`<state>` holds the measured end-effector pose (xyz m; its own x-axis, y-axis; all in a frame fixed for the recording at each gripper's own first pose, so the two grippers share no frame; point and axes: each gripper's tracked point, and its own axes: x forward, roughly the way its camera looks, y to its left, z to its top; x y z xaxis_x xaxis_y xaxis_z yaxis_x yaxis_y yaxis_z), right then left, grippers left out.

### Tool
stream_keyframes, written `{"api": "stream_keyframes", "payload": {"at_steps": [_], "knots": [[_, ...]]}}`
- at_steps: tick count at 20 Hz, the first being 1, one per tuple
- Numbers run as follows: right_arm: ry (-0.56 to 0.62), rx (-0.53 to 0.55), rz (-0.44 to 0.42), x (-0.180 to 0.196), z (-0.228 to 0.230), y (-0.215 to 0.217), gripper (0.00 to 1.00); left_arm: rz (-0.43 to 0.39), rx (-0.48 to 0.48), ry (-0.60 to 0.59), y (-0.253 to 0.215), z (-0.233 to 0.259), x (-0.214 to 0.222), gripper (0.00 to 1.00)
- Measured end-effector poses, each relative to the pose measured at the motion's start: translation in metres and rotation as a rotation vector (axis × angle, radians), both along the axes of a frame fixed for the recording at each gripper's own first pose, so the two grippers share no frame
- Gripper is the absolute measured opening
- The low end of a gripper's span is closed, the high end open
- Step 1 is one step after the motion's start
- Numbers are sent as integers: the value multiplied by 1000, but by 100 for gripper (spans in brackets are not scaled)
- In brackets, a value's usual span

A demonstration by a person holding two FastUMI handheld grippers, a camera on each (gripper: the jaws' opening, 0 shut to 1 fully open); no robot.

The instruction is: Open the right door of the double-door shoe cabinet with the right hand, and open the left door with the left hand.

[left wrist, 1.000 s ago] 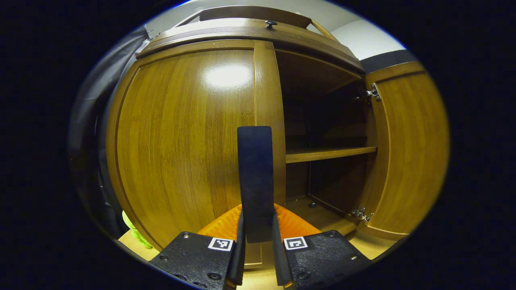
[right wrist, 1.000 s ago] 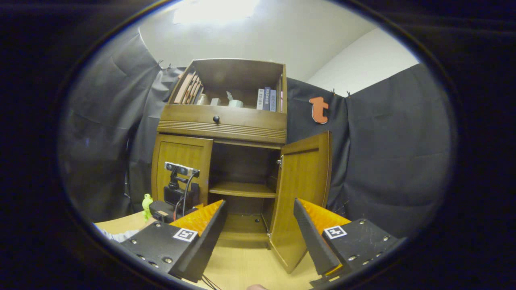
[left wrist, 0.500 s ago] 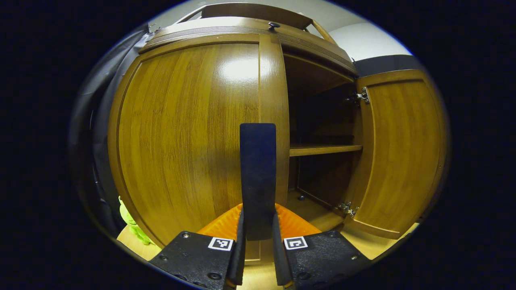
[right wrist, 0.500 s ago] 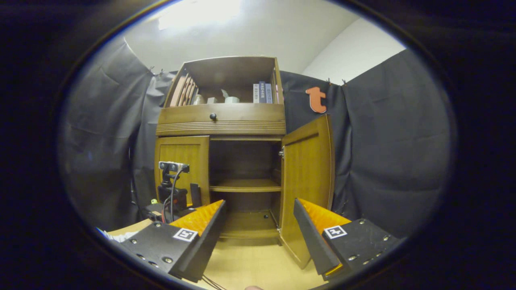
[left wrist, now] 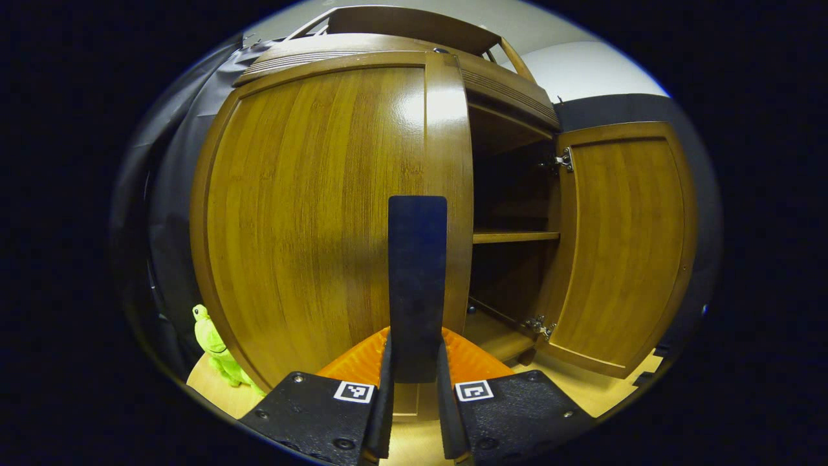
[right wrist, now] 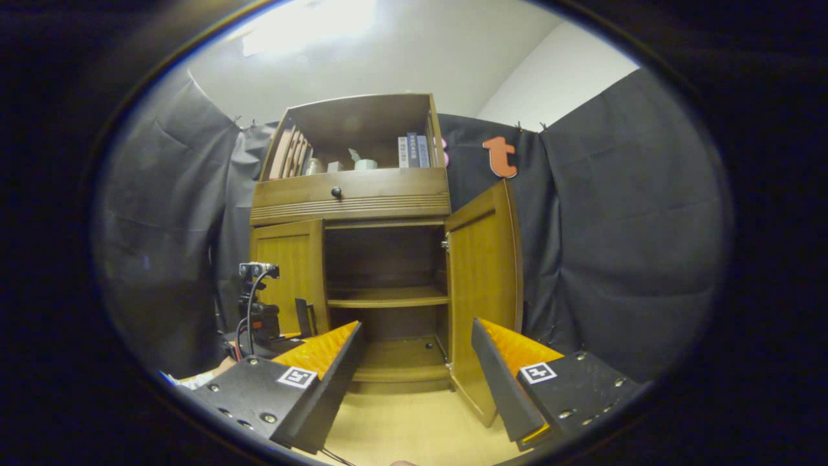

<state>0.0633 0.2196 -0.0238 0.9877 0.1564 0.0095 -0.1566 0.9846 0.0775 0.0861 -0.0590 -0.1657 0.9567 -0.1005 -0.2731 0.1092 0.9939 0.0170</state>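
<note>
My left gripper (left wrist: 417,213) has its fingers closed flat together, upright in front of the free edge of the left door (left wrist: 310,207) of the shoe cabinet (right wrist: 349,194). I cannot tell whether they pinch that edge or only stand against it. That door is slightly ajar, and in the right gripper view it stands close to the cabinet front. The right door (left wrist: 621,246) is swung wide, showing 1 shelf (right wrist: 388,298) across the dark inside. My right gripper (right wrist: 415,325) is well back from the cabinet, its fingers spread wide and holding nothing, level with the open compartment. A green plush toy (left wrist: 217,346) sits on the counter (right wrist: 401,433) just left of the cabinet. Books (right wrist: 411,150) stand in the open top above a drawer knob (right wrist: 336,192).
</note>
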Motion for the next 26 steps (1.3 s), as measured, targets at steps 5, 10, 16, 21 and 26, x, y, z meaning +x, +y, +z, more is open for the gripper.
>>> {"api": "stream_keyframes", "payload": {"at_steps": [5,10,16,21,26], "knots": [[-16,21,-5,2,8,-16,98,-25,-6,-7,6,6,-30,32],[0,-5,-14,11,7,-19,100,-34,2,-4,14,9,-56,32],[20,-27,16,15,0,3,98,-34,-20,-5,30,15,-84,32],[33,-59,67,15,-11,30,99,-39,-10,-7,45,21,-107,31],[61,-49,100,6,-24,54,94,-47,-3,-13,57,24,-123,31]]}}
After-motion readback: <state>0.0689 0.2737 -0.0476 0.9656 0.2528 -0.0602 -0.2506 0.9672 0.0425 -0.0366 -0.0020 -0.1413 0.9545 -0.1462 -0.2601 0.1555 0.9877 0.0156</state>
